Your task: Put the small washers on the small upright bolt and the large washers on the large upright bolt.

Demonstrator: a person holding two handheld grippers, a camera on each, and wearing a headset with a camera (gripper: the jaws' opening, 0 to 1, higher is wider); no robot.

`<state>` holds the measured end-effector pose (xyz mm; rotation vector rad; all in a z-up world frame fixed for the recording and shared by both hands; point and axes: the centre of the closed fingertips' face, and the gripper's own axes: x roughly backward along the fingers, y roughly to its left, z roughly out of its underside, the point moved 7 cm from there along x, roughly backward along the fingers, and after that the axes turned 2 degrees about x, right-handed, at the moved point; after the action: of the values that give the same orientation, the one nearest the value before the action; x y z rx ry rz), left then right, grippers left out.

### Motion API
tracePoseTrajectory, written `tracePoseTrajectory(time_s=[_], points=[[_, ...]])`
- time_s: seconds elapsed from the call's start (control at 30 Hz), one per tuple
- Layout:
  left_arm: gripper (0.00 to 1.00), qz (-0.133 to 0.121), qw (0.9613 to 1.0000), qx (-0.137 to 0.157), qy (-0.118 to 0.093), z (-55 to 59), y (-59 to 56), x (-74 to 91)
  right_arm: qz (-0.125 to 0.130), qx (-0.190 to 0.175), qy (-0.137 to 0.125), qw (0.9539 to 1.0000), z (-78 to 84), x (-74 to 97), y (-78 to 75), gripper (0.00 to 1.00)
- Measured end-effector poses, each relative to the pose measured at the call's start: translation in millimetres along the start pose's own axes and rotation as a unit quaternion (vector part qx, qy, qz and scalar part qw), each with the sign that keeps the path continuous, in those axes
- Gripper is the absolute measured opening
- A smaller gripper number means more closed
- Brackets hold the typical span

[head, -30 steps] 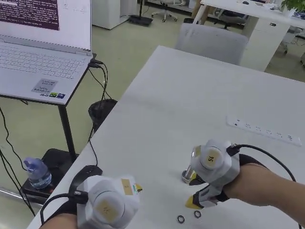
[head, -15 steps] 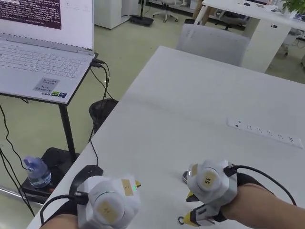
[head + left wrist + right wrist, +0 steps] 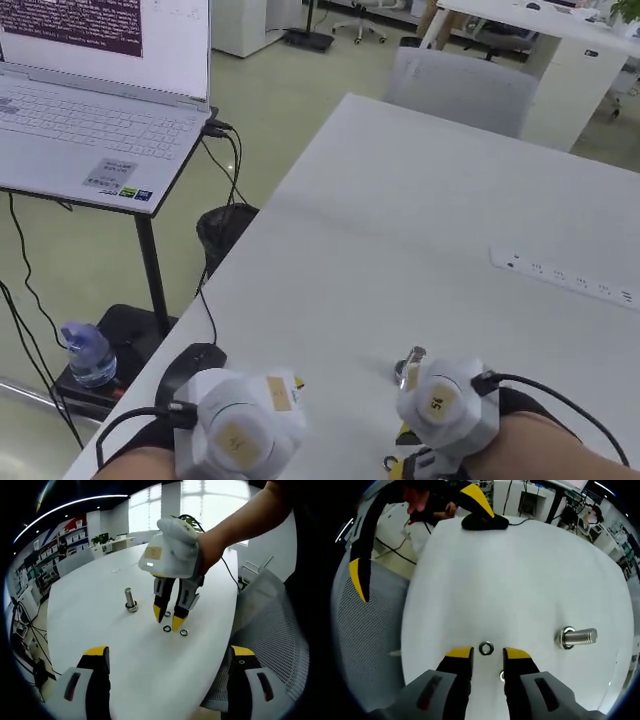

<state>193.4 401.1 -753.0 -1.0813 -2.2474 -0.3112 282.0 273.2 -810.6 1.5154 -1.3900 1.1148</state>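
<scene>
Steel washer [image 3: 486, 648] lies flat on white table [image 3: 520, 570], btwn tips of right gripper [image 3: 487, 653], jaws slightly apart, gripping nothing. Risk: thin ring skids or flips as jaws pinch, or tips nudge 2nd washer [image 3: 502, 676] just beside, half hidden by a jaw. Idle left gripper [image 3: 168, 651]: jaws wide apart, empty. Nearby upright bolt [image 3: 576, 637]: can't tell small or large, nor washer sizes

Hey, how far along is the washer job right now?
Done: seemingly nothing; the upright steel bolt looks bare. In hand: the right gripper has open fingers straddling one small steel washer on the white table, not yet gripping. Remaining: every washer, including two others nearby.
</scene>
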Motion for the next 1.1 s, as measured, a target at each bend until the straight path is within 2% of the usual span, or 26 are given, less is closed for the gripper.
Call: tracePoseTrajectory(time_s=[0.23,0.47,0.7,1.1], points=[[0.97,0.0,1.0,0.003,-0.005,-2.5,1.2,-0.2,-0.002,0.001,0.009,1.0,1.0,-4.8,2.4,0.22],[0.95,-0.003,1.0,0.005,-0.003,-0.4,1.3,1.3,0.008,0.003,0.015,0.9998,-0.3,-5.0,-0.7,0.19],[0.92,-0.001,1.0,0.007,-0.002,1.7,-1.9,0.3,0.011,0.008,0.024,0.9996,-1.1,-5.8,4.6,0.15],[0.89,-0.002,1.0,0.008,0.0,3.4,-3.1,3.4,0.01,-0.001,0.031,0.9995,-2.8,-6.4,3.8,0.14]])
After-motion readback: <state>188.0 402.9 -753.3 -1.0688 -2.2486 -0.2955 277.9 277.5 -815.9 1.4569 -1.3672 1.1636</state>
